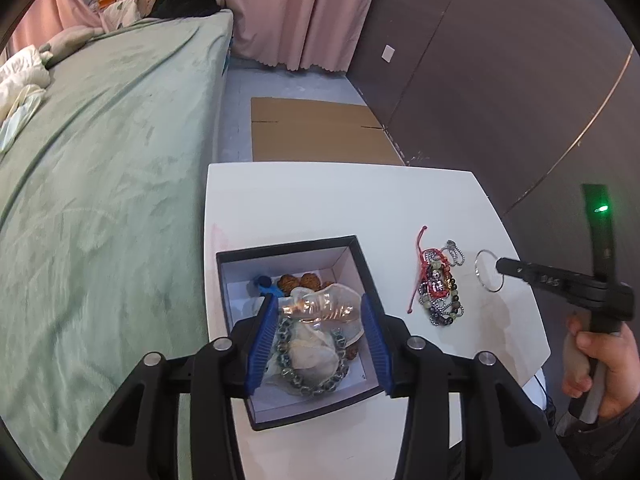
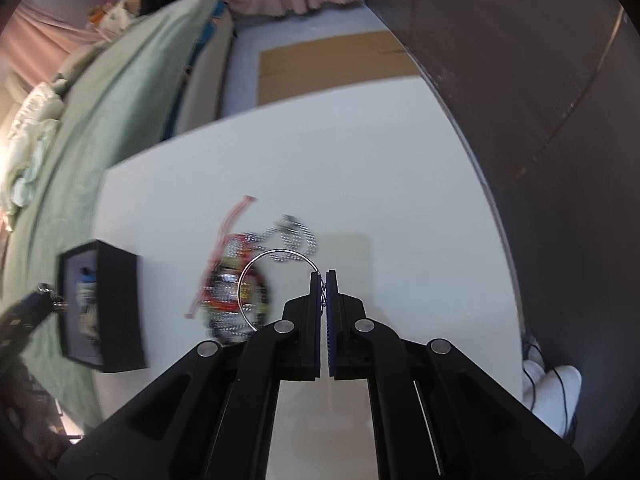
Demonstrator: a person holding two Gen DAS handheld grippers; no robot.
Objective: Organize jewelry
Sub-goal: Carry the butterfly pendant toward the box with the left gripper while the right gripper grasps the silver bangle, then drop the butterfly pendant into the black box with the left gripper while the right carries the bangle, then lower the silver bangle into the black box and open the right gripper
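A black open box [image 1: 236,258] with a white inside sits on the white table [image 1: 320,200]. In it lie a beaded bracelet in a clear plastic bag [image 1: 316,352], brown beads [image 1: 304,280] and a blue piece [image 1: 264,283]. My left gripper [image 1: 318,306] is open above the box, its blue pads on either side of the bag. My right gripper [image 2: 323,276] is shut on a thin silver ring bangle [image 2: 256,264], held above the table; it also shows in the left wrist view [image 1: 486,270]. A pile of bracelets, chains and a red cord [image 1: 438,284] lies right of the box.
A bed with a green cover [image 1: 100,160] runs along the table's left side. A flat cardboard sheet [image 1: 316,130] lies on the floor beyond the table. A dark wardrobe wall [image 1: 500,60] stands to the right. Pink curtains [image 1: 288,8] hang at the back.
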